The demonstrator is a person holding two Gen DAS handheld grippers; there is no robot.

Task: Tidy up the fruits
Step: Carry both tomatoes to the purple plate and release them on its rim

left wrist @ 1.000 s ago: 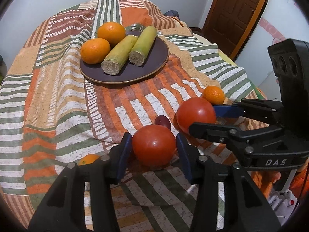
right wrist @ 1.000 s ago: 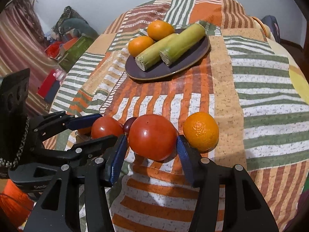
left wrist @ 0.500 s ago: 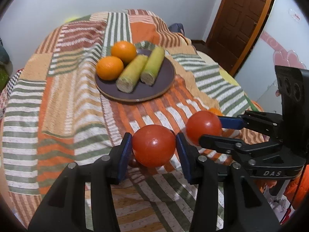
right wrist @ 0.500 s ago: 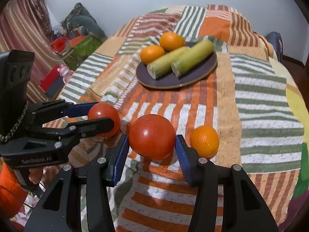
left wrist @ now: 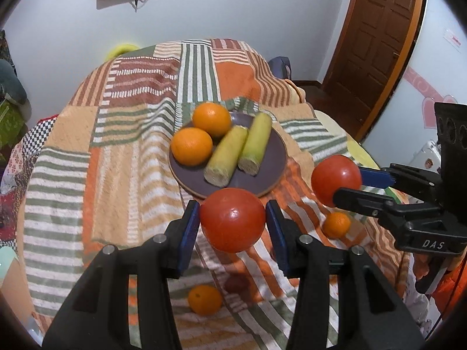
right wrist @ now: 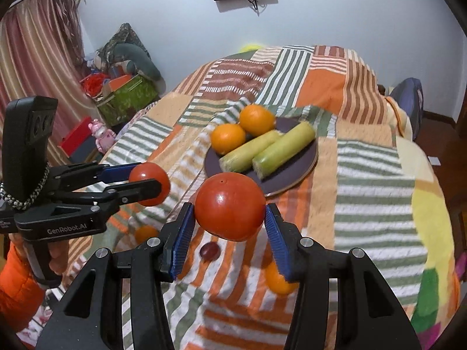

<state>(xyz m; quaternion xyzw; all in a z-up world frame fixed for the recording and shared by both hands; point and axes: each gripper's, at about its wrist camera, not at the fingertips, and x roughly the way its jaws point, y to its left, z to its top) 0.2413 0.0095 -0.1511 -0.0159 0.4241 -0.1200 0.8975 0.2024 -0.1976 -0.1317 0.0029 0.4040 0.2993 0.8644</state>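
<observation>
The left hand-held gripper (left wrist: 232, 223) is clenched on a red tomato (left wrist: 232, 219), its blue pads (left wrist: 189, 232) pressing the fruit from both sides and holding it clear above the striped bedspread (left wrist: 73, 175). Just to its right, the right hand-held gripper (right wrist: 230, 229) grasps a second tomato (right wrist: 230, 206) the same way, also lifted off the bed; in the left wrist view this second tomato shows at the right, pinched between black fingers with a blue pad. On the bedspread below the two grippers lie a small orange (left wrist: 205, 299), a dark red plum-like fruit (right wrist: 209, 250) and another small orange (left wrist: 336, 225), each apart from the others. Farther out, near the middle of the bed, stands a dark round plate (left wrist: 268, 172) carrying two oranges (left wrist: 191, 146) that touch one another and two pieces of corn in green husk (left wrist: 226, 159) lying side by side. An orange sleeve (right wrist: 17, 291) shows behind the left gripper's handle.
</observation>
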